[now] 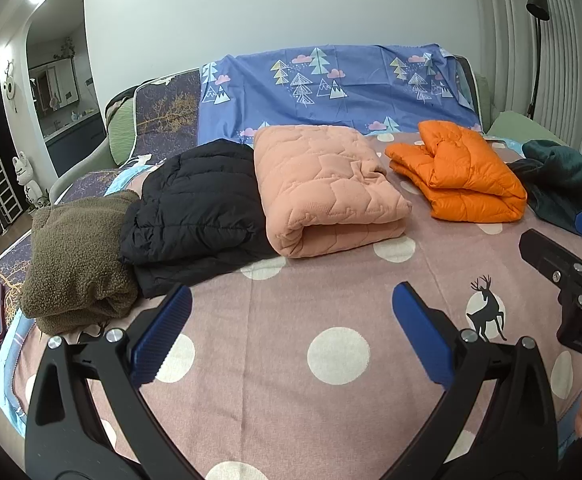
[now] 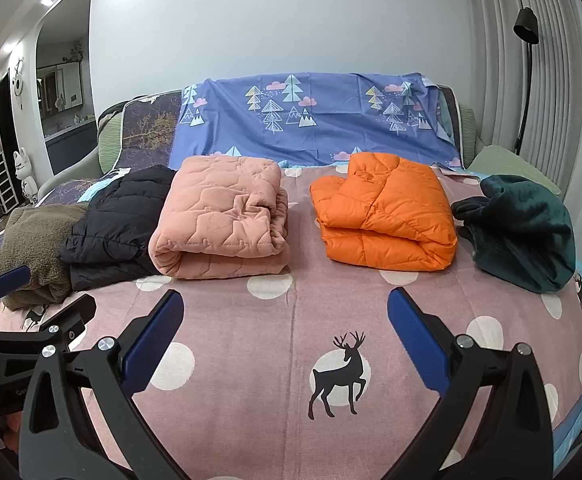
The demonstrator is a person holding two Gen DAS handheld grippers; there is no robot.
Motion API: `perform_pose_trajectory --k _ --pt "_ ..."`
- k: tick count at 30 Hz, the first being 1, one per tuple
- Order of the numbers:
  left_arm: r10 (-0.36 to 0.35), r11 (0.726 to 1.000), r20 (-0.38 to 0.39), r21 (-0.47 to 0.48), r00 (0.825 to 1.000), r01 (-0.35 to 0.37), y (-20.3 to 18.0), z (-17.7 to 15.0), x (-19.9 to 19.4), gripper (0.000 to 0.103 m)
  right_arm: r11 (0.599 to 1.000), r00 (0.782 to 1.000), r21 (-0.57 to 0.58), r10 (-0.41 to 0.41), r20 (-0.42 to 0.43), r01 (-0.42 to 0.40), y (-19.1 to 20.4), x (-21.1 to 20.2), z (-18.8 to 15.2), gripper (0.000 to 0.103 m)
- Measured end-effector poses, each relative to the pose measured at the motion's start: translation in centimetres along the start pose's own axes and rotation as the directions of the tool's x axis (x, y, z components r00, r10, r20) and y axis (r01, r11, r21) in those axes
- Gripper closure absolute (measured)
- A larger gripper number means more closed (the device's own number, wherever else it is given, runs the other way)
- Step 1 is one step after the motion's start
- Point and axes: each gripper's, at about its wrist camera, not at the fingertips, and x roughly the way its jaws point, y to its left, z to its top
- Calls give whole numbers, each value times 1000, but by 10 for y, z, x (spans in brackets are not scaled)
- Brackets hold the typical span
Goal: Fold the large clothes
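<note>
Both jaws stand apart, empty: left hand-held gripper [image 1: 291, 332] and right hand-held gripper [image 2: 285, 340] over the bed [image 2: 251, 380]. Beyond, the teal garment [image 2: 527, 232] lies crumpled at right; I would spread it flat first.

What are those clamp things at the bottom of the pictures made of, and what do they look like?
Each is a hand-held gripper: the left gripper and right gripper look alike. Both have two black, plastic-looking arms splaying out in a V, with triangular cut-outs and silver bolts at the joints. The fingers are flat blue pads with ribbed faces. White lettering shows on the right gripper's body, only partly readable. No cables show.
</note>
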Motion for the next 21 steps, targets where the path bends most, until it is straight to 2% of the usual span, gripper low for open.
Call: perform_pose_trajectory --k 21 --pt "2 1000 8 6 1000 -2 1 1 -4 2 1000 1000 -4 -2 3 2 1 -2 2 1"
